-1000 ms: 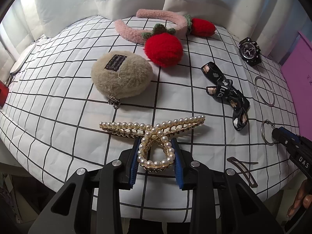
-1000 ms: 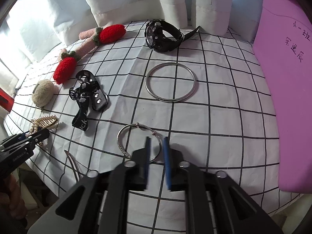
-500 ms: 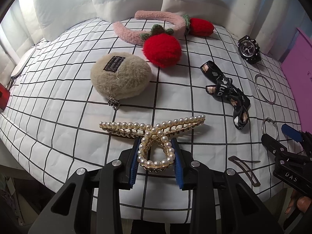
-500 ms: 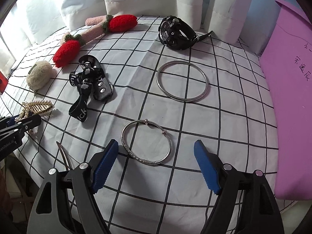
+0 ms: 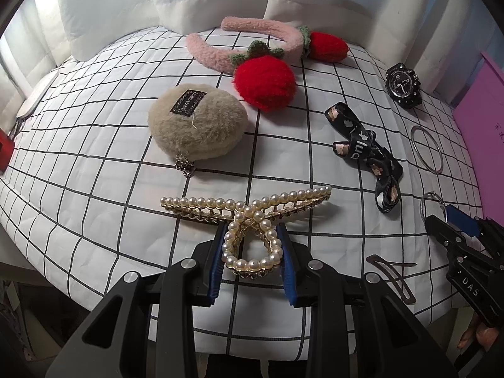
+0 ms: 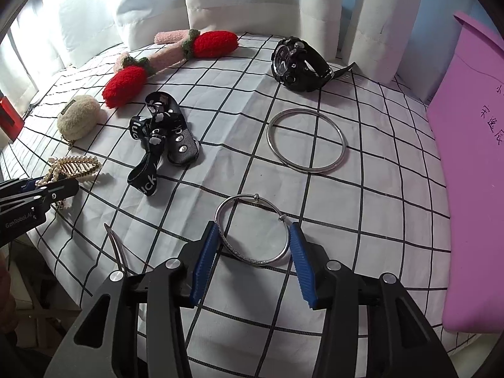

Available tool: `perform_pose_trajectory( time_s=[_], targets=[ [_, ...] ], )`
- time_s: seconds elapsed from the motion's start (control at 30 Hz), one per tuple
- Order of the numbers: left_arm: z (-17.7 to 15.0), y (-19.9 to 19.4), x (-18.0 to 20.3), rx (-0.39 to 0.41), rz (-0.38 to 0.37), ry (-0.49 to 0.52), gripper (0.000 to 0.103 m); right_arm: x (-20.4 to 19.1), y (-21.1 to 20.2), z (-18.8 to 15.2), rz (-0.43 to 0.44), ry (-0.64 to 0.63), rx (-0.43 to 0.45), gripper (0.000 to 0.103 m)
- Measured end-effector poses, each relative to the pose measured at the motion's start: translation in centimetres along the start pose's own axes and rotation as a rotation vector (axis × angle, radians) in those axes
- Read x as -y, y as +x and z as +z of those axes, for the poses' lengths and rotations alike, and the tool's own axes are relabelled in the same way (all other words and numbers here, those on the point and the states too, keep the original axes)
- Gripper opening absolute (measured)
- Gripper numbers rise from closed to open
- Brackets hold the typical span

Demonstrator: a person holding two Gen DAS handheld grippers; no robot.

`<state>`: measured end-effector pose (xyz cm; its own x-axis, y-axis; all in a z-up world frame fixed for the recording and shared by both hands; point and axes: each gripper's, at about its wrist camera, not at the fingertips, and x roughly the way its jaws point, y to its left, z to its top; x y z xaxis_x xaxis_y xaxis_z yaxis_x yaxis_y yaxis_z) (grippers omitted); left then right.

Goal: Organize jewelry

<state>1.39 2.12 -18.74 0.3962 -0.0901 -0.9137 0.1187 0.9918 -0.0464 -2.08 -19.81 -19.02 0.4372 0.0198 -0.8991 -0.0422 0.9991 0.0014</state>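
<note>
Between the blue pads of the left gripper (image 5: 251, 253) sits the looped handle of the pearl hair claw (image 5: 249, 217), pinched from both sides; its toothed span lies just ahead on the checked cloth (image 5: 94, 157).

In the right wrist view, the right gripper (image 6: 253, 247) has just been closing around the thin silver bangle (image 6: 252, 230), pads touching its sides. A plain larger bangle (image 6: 306, 141) lies further ahead.

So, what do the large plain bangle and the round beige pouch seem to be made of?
Large plain bangle: probably polished metal, silver-coloured; it shows bright glints and a smooth, thin rim.
Round beige pouch: fluffy plush or faux fur, matte; loose fibres show at its edge.
</note>
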Motion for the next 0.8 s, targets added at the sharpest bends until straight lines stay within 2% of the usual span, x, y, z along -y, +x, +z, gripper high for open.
perform_pose_trajectory(
  time_s=[0.03, 0.13, 0.2, 0.23, 0.27, 0.3, 0.33, 0.4, 0.5, 0.57, 0.6, 0.7, 0.8],
  targets=[
    [0.0, -0.1, 0.0, 0.002, 0.000, 0.000, 0.030, 0.2, 0.3, 0.0, 0.011, 0.010, -0.017, 0.005],
    [0.0, -0.2, 0.2, 0.006, 0.003, 0.004, 0.030, 0.3, 0.3, 0.0, 0.013, -0.007, -0.020, 0.004],
    [0.0, -0.1, 0.1, -0.001, 0.002, 0.001, 0.030, 0.7, 0.2, 0.0, 0.045, 0.030, -0.025, 0.004],
    [0.0, 0.0, 0.1, -0.004, 0.003, -0.001, 0.030, 1.0, 0.2, -0.1, 0.074, 0.055, -0.029, 0.009],
    [-0.1, 0.0, 0.1, -0.005, 0.004, -0.003, 0.030, 1.2, 0.1, -0.1, 0.093, 0.072, -0.027, 0.016],
    [0.0, 0.1, 0.1, -0.005, 0.003, -0.004, 0.030, 1.2, 0.0, -0.1, 0.095, 0.077, -0.025, 0.044],
    [0.0, 0.0, 0.1, -0.004, 0.003, -0.003, 0.030, 1.0, -0.1, -0.1, 0.095, 0.072, -0.017, 0.064],
    [0.0, 0.1, 0.1, -0.004, 0.003, -0.001, 0.030, 0.5, -0.3, -0.1, 0.097, 0.043, -0.002, 0.065],
    [-0.1, 0.1, 0.2, -0.004, 0.006, 0.004, 0.030, -0.3, 0.4, 0.0, 0.071, 0.005, -0.030, 0.065],
    [-0.1, 0.1, 0.2, -0.003, 0.006, 0.005, 0.030, -0.9, 0.7, -0.1, 0.031, -0.026, -0.023, 0.067],
    [-0.1, 0.1, 0.2, -0.002, 0.006, 0.006, 0.030, -1.2, 0.7, -0.1, 0.013, -0.042, -0.013, 0.070],
    [-0.1, 0.1, 0.2, -0.001, 0.008, 0.010, 0.030, -0.8, 1.1, -0.3, -0.041, -0.032, 0.010, 0.090],
    [-0.1, 0.1, 0.3, -0.001, 0.013, 0.016, 0.030, 0.3, 1.4, -0.5, -0.009, 0.025, 0.017, 0.094]
  ],
)
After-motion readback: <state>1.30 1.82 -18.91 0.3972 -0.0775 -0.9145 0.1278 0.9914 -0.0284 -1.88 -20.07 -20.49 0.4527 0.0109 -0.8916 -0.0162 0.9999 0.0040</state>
